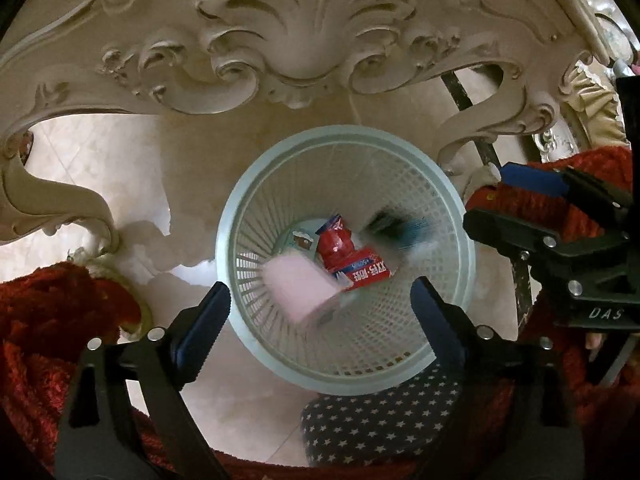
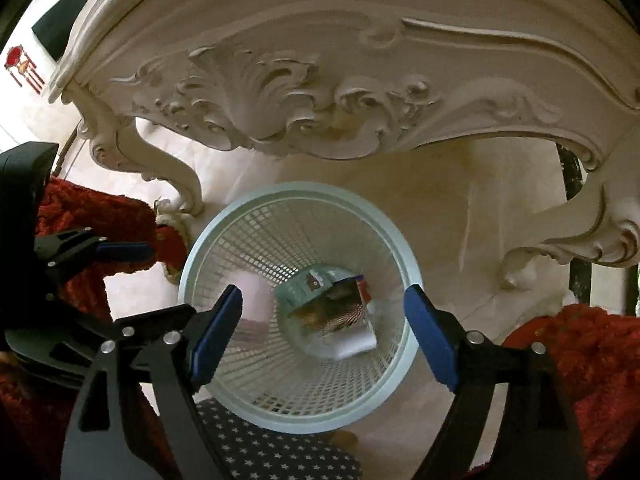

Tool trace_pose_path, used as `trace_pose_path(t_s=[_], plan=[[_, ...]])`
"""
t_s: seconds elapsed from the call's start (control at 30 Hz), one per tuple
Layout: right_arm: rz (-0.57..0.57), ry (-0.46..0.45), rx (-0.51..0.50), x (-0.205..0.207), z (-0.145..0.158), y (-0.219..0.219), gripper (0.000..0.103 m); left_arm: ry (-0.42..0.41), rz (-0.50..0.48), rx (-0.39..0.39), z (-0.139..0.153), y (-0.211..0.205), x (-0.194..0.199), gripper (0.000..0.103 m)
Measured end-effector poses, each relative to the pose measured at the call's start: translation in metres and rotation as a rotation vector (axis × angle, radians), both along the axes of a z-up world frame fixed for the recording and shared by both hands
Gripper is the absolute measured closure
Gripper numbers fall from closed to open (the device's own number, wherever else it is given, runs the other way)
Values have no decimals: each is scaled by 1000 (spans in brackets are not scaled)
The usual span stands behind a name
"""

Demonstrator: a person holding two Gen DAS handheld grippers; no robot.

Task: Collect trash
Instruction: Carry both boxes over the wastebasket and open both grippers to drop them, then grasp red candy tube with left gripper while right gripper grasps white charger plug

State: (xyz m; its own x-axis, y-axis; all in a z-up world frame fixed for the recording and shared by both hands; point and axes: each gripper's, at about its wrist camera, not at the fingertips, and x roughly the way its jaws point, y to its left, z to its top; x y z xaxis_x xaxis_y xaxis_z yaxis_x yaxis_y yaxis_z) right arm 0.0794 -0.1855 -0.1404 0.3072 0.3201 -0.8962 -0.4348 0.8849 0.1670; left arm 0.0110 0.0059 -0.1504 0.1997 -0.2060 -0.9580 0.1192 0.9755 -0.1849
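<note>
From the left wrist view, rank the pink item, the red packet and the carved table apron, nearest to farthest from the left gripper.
1. Pink item: blurred, inside the mesh wastebasket, just beyond the left gripper, nearer its left finger.
2. Red packet: deeper in the basket, at the bottom.
3. Carved table apron: top of the view, beyond the basket.

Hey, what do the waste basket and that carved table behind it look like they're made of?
The basket looks like moulded plastic, pale mint and matte: thin lattice walls under a smooth solid rim. The table looks like carved wood painted cream, with raised scrollwork and darker wear in the grooves; it might also be cast resin.
</note>
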Motion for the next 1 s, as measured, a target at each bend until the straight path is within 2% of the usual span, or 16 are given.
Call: trace_pose_path(t_s=[0.3, 0.37, 0.47, 0.53, 0.63, 0.73, 0.87, 0.93, 1.0], plan=[[-35, 15, 8, -1, -3, -13, 24, 0, 42, -27, 1, 6, 0, 13], [-35, 6, 13, -3, 0, -12, 24, -15, 48, -36, 4, 9, -1, 13], [-22, -24, 43, -11, 15, -14, 24, -81, 55, -34, 22, 12, -6, 13], [7, -57, 93, -21, 37, -18, 24, -141, 49, -44, 43, 15, -10, 13], [48, -140, 161, -33, 79, -25, 24, -253, 31, -68, 90, 27, -17, 13], [52, -237, 180, -32, 119, -30, 24, -372, 14, -65, 139, 44, -14, 13], [40, -391, 200, -2, 174, -35, 24, -536, 2, 72, 193, 68, 15, 13], [38, -426, 174, 16, 186, -33, 24, -604, -19, 138, 213, 81, 40, 13], [40, -443, 169, 45, 198, -28, 24, -645, -55, 171, 229, 96, 73, 13]])
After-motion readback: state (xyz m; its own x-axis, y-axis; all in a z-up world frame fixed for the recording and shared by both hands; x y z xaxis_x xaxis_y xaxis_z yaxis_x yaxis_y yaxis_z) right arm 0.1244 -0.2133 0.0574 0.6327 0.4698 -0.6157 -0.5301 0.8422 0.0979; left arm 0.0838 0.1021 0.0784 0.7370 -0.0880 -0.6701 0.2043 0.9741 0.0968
